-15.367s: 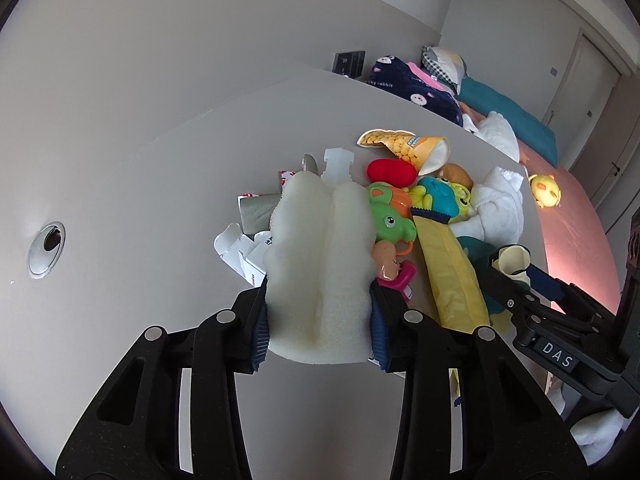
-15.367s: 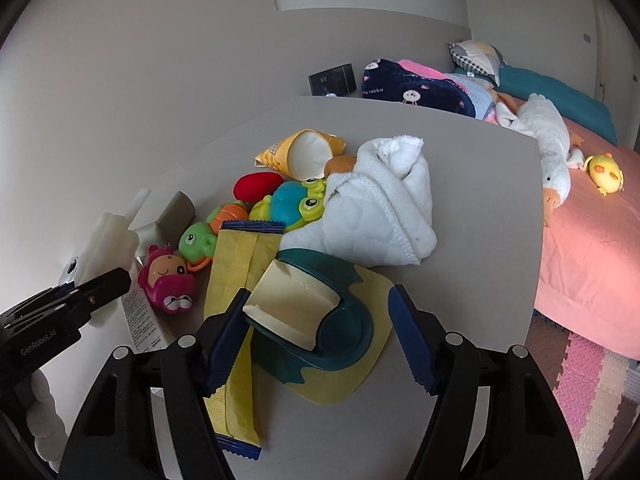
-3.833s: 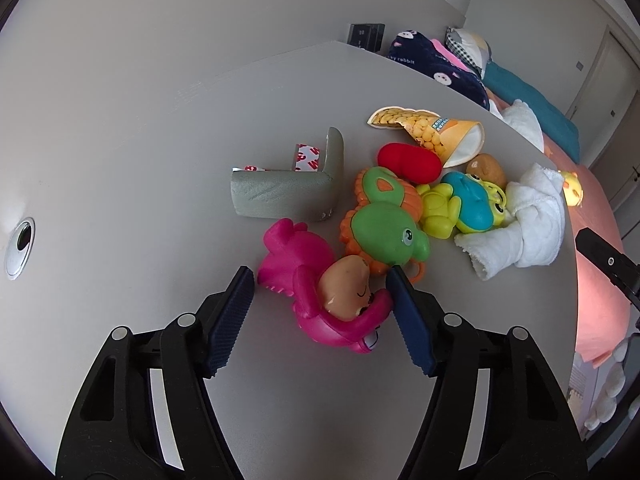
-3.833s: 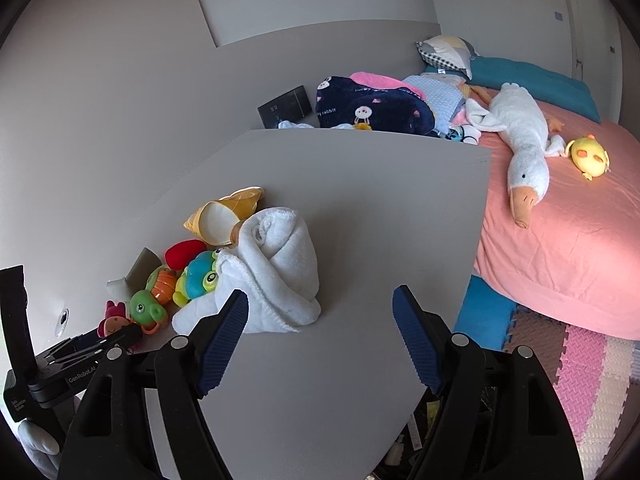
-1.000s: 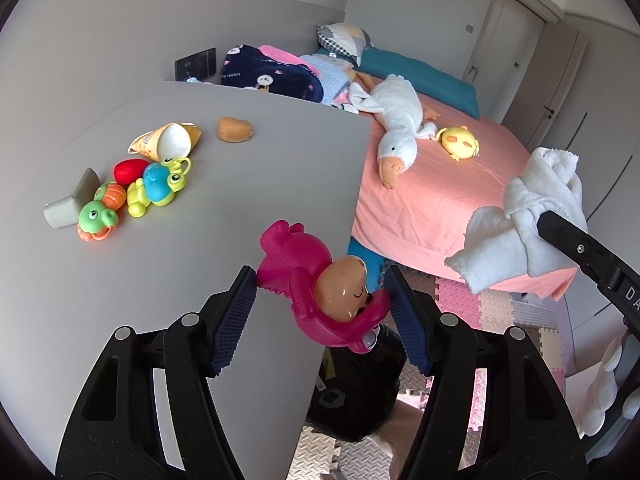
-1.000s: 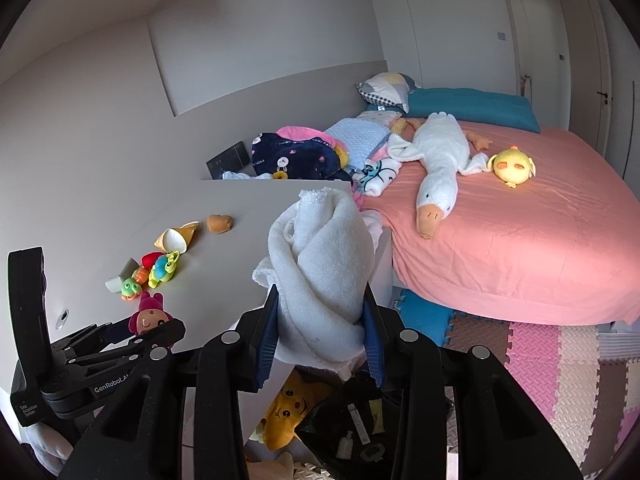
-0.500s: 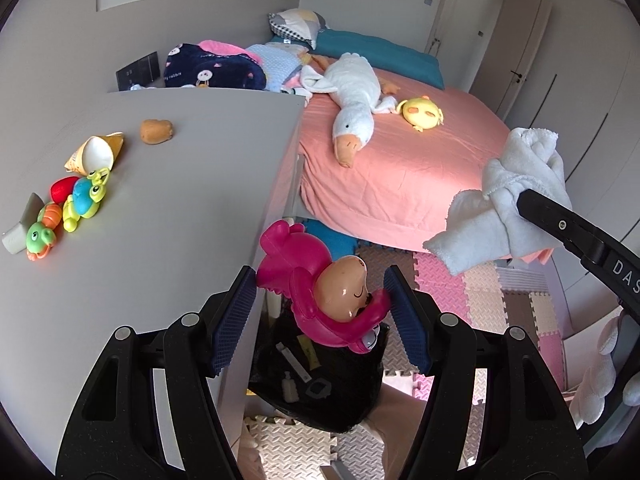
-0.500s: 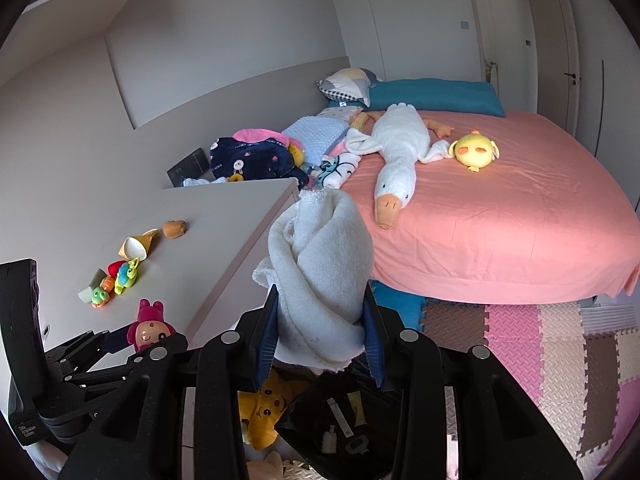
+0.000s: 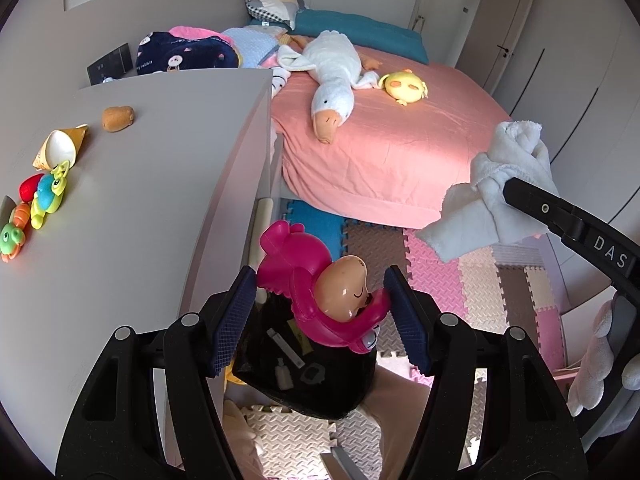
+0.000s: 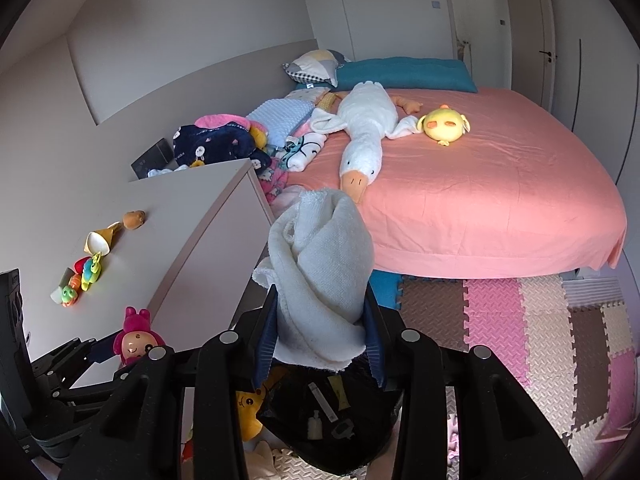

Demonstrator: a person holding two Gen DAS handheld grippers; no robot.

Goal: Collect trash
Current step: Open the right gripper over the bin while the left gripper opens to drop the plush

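Observation:
My left gripper [image 9: 318, 284] is shut on a pink toy [image 9: 296, 256] with a tan face, held in the air past the desk's edge. Right below it on the floor gapes a black trash bag [image 9: 320, 380] with a few small items inside. My right gripper [image 10: 320, 304] is shut on a rolled white towel [image 10: 320, 248], also above the trash bag [image 10: 332, 420]. In the left wrist view the towel [image 9: 500, 184] hangs at the right. In the right wrist view the pink toy [image 10: 136, 340] shows at the lower left.
The grey desk [image 9: 120, 220] on the left carries small plastic toys [image 9: 36, 204], a yellow snack bag [image 9: 60, 148] and a brown lump [image 9: 117, 118]. A pink bed [image 9: 400, 140] with a goose plush [image 9: 332, 76] lies ahead. Foam mats [image 9: 500, 288] cover the floor.
Both grippers have swung off the desk and sunk toward the floor, so the black bag now lies under them. The toy and the towel stay gripped.

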